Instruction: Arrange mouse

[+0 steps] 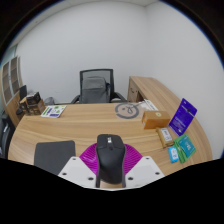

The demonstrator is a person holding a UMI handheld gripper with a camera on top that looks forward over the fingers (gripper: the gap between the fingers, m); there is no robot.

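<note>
My tongs grip the black mouse between both pads, held above the tabletop. Pickup appears done; placement on the grey mouse mat beside it remains.

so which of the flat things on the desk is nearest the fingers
The dark mouse pad, lying just left of the fingers that grip the mouse. The teal cards and the round disc lie farther off.

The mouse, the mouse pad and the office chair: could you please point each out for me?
mouse (110, 156), gripper view, top shell.
mouse pad (52, 155), gripper view, centre of its surface.
office chair (97, 85), gripper view, backrest.
</note>
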